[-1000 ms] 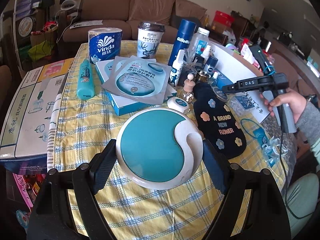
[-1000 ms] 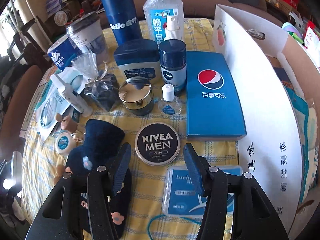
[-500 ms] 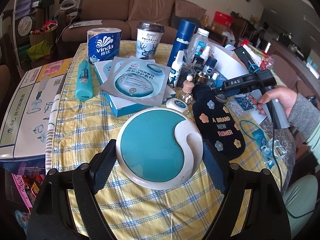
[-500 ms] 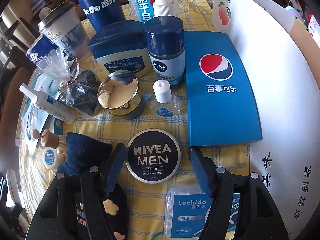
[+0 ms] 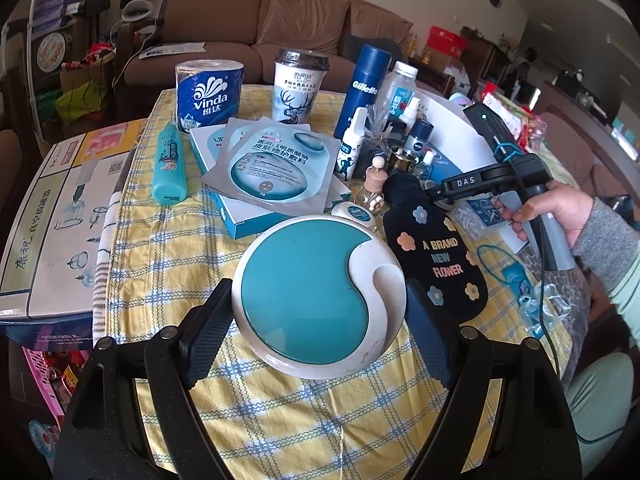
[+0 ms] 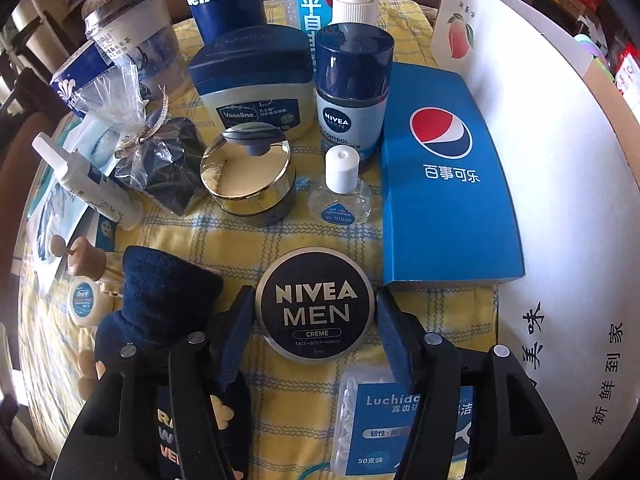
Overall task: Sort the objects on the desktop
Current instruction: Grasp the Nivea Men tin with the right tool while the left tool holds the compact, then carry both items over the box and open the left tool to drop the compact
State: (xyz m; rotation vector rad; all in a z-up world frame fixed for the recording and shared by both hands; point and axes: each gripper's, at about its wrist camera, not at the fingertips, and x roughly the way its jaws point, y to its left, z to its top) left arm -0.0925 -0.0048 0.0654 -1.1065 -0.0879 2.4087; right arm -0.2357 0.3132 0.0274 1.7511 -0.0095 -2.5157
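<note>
My left gripper (image 5: 318,308) holds a round white and teal case (image 5: 316,296) between its jaws, low over the yellow checked tablecloth (image 5: 168,264). My right gripper (image 6: 315,320) is open, its jaws on either side of a round Nivea Men creme tin (image 6: 315,305) that lies flat on the cloth, with small gaps on both sides. In the left wrist view the right gripper (image 5: 440,198) reaches over a dark flower sock (image 5: 436,248).
Behind the tin stand a gold-lidded jar (image 6: 250,172), a small clear bottle (image 6: 340,192), a Vaseline jar (image 6: 252,80), a Nivea bottle (image 6: 352,92) and a blue Pepsi box (image 6: 444,176). A floss-pick box (image 6: 380,428) lies under the right jaw. Face masks (image 5: 272,160) and a tissue roll (image 5: 208,96) lie far left.
My right gripper moved forward and down until the Nivea tin sits between its jaws. My left gripper and the round case stayed put.
</note>
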